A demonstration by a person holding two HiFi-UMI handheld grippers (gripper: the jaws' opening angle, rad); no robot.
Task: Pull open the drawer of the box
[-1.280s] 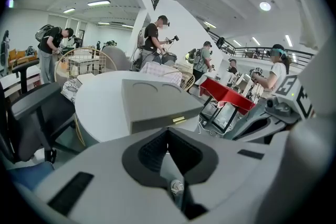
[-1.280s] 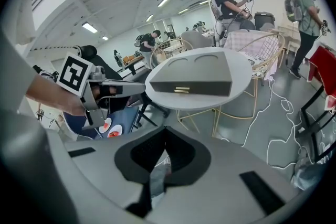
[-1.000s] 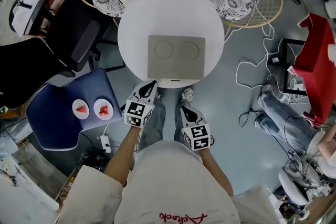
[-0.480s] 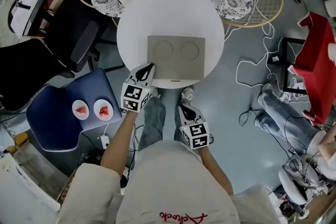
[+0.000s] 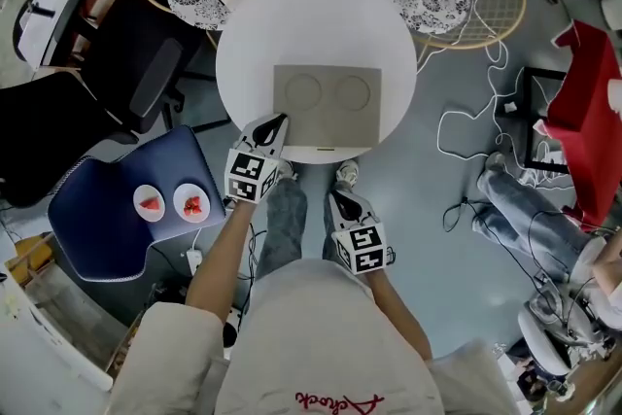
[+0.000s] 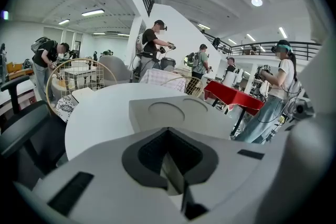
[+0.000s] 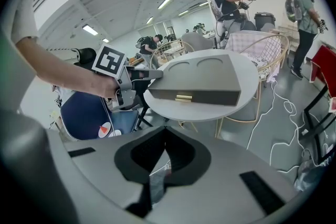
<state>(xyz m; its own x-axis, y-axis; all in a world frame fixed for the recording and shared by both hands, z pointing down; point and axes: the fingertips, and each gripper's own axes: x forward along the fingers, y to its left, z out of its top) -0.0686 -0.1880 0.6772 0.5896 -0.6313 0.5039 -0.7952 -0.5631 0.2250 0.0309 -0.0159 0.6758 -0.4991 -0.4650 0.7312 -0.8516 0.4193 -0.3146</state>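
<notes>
Resting at box near-left corner: L gripper tip.

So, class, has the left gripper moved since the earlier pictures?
Yes: left gripper moved up the head view, from off the table to the box, at its near-left corner.

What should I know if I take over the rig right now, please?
Left gripper: jaws shut, empty, tips at the front left corner of the box.
Right gripper: jaws shut, empty, held off the table, short of the box.
The box sits on the round white table, its drawer facing you, with the handle mid-front.
Done: nothing; the drawer is shut.
Left: grip the handle and pull the drawer open.
</notes>
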